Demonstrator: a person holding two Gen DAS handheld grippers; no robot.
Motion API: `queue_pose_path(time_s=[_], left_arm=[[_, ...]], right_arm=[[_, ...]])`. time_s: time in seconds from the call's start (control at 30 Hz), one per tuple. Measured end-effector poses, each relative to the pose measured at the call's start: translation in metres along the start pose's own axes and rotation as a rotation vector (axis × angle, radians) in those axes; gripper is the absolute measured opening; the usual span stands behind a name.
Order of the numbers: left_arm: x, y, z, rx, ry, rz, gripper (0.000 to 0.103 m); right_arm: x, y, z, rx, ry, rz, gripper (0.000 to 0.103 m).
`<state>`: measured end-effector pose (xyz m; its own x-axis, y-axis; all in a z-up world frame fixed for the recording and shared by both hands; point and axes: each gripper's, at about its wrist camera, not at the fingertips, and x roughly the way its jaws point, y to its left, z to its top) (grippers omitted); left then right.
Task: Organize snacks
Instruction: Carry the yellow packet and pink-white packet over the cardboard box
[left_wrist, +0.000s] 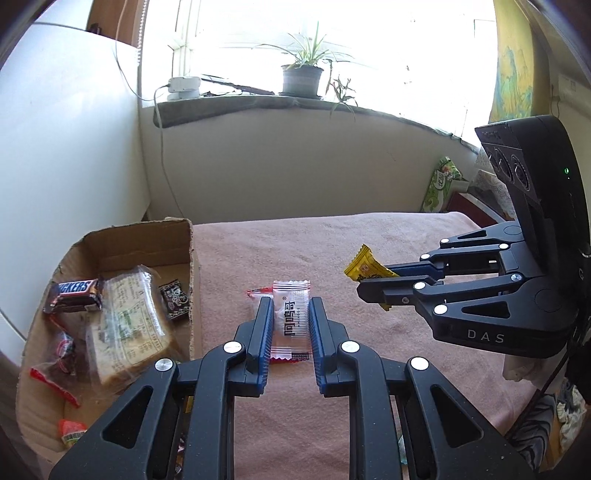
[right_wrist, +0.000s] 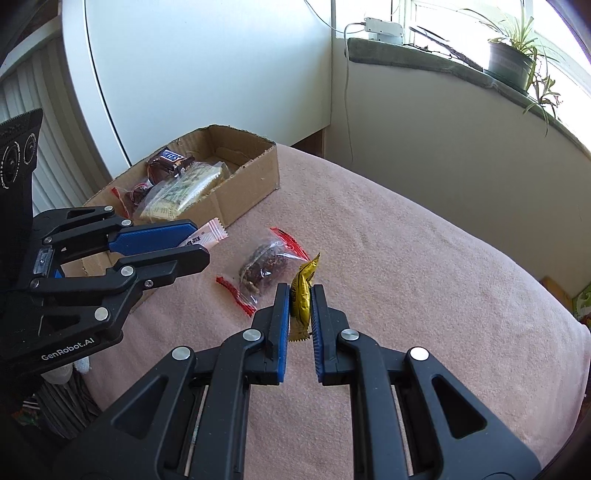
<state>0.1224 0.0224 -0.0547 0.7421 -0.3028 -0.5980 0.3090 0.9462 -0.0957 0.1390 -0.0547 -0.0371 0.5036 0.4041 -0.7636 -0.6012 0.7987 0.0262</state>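
Observation:
My left gripper (left_wrist: 290, 306) is shut on a white translucent snack packet (left_wrist: 290, 325) with black print, held above the pink cloth (left_wrist: 332, 240). To the right, my right gripper (left_wrist: 373, 282) is shut on a yellow-gold packet (left_wrist: 364, 267). The right wrist view shows that gold packet (right_wrist: 303, 291) upright between the right gripper's (right_wrist: 300, 295) blue pads. At the left of that view is the left gripper (right_wrist: 199, 242) with the white packet (right_wrist: 208, 236). A clear red-ended packet (right_wrist: 264, 267) holding a dark cake lies on the cloth. The cardboard box (left_wrist: 140, 236) holds a Snickers bar (left_wrist: 74, 295) and several other snacks.
The box (right_wrist: 255, 177) stands at the cloth's far left corner against a white appliance (right_wrist: 203, 74). A potted plant (left_wrist: 301, 79) and a white device with a cable stand on the window sill. Green packaging (left_wrist: 441, 184) leans at the far right. The cloth (right_wrist: 406, 258) drops off at its edges.

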Motion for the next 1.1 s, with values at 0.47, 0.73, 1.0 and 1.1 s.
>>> queue_pose_path(time_s=[0.47, 0.73, 1.0, 1.1], left_arm=[[-0.031, 0.058, 0.000, -0.120, -0.071, 0.073, 0.017], [-0.045, 0.088, -0.007, -0.165, -0.097, 0.147, 0.017], [-0.052, 0.111, -0.017, -0.204, -0.102, 0.196, 0.017], [-0.055, 0.120, -0.019, -0.220, -0.107, 0.211, 0.017]], right_arm=[[0.000, 0.061, 0.025, -0.072, -0.036, 0.082, 0.011], [0.005, 0.097, 0.035, -0.120, -0.044, 0.132, 0.011], [0.017, 0.128, 0.044, -0.160, -0.040, 0.179, 0.011], [0.023, 0.138, 0.045, -0.178, -0.029, 0.192, 0.011]])
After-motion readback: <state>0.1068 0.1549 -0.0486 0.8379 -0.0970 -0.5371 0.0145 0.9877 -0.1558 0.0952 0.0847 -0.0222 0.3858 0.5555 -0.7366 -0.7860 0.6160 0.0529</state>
